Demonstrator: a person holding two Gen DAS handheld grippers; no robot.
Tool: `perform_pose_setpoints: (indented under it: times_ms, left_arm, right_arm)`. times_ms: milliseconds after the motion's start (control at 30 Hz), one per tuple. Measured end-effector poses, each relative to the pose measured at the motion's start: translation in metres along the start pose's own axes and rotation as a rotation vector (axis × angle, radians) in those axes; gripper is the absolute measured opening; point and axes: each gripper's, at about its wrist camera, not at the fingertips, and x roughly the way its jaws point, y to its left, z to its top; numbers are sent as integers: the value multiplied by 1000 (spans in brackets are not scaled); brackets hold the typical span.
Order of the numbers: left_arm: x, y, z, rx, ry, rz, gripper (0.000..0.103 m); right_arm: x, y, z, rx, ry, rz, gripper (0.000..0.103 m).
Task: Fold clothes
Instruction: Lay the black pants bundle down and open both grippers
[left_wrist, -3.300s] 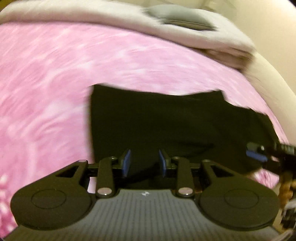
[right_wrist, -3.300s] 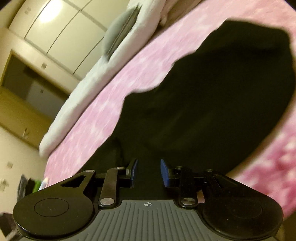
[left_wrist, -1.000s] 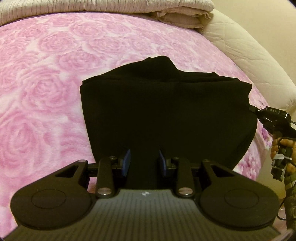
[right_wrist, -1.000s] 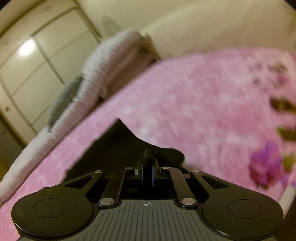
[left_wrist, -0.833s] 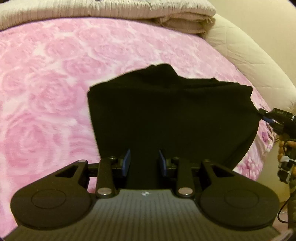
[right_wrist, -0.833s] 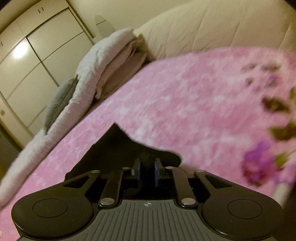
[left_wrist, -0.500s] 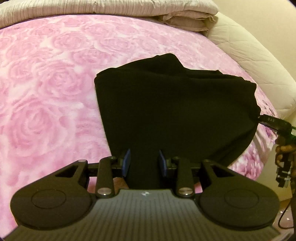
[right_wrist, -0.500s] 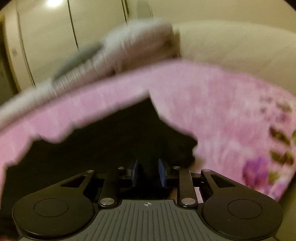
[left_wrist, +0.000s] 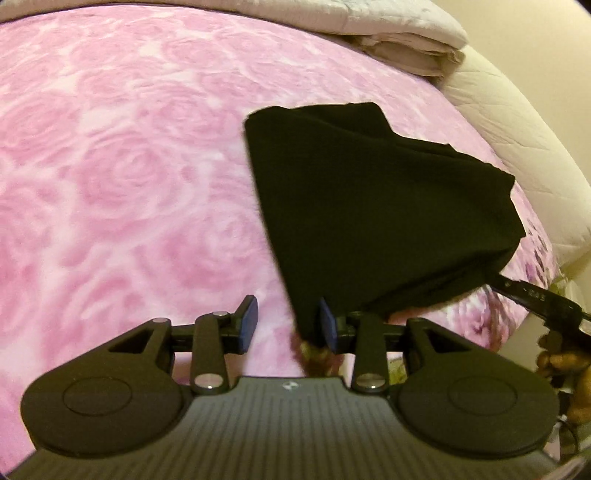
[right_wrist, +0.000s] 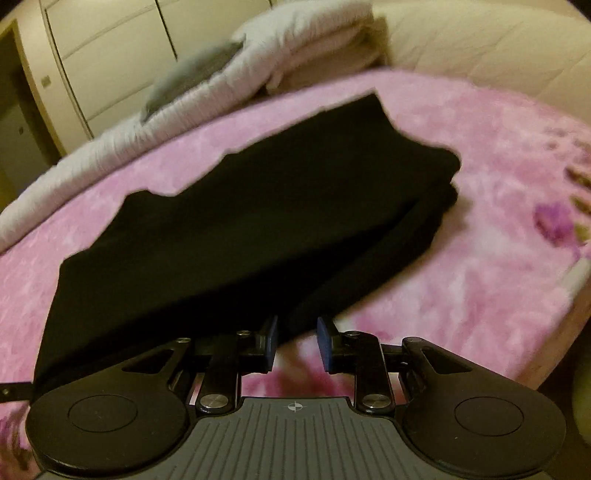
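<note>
Black garment: folded, lying on the pink rose-patterned blanket of the bed; in the right wrist view two stacked layers show along its near edge.
Garment's place on the bed: toward the right side of the blanket as the left wrist view shows it, with the cream quilted headboard beyond its right edge.
Left tongs: spread apart and just widened further; the near corner of the garment hangs beside the inner face of the right blue pad, the left pad stands clear over the blanket. No pinch on the cloth.
Right tongs: parted, having just been opening; the garment's near edge lies just ahead of the blue pads, with pink blanket showing in the gap. Nothing gripped.
Right tongs seen from the left: its dark tip sits at the garment's lower right corner, a hand behind it.
Bedding beyond the garment: folded pale quilt along the far edge of the blanket, a grey pillow on top of it.
Containers: white wardrobe behind the bed, doors shut, contents hidden.
</note>
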Motion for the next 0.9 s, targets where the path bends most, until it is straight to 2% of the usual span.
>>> perform_pose_setpoints:
  times_ms: [133, 233, 467, 633, 900]
  left_arm:
    - [-22, -11, -4, 63, -24, 115, 32]
    - [-38, -20, -13, 91, -50, 160, 34]
    - [-66, -39, -32, 179, -87, 184, 39]
    - [-79, -46, -41, 189, -100, 181, 40]
    - [-89, -53, -51, 209, -107, 186, 42]
  right_arm:
    - [-26, 16, 0, 15, 9, 6, 26]
    - [-41, 31, -8, -19, 22, -13, 27]
    - [-64, 48, -28, -48, 32, -20, 31]
    - [-81, 51, -31, -59, 3, -43, 39]
    - [-98, 56, -32, -111, -12, -71, 43]
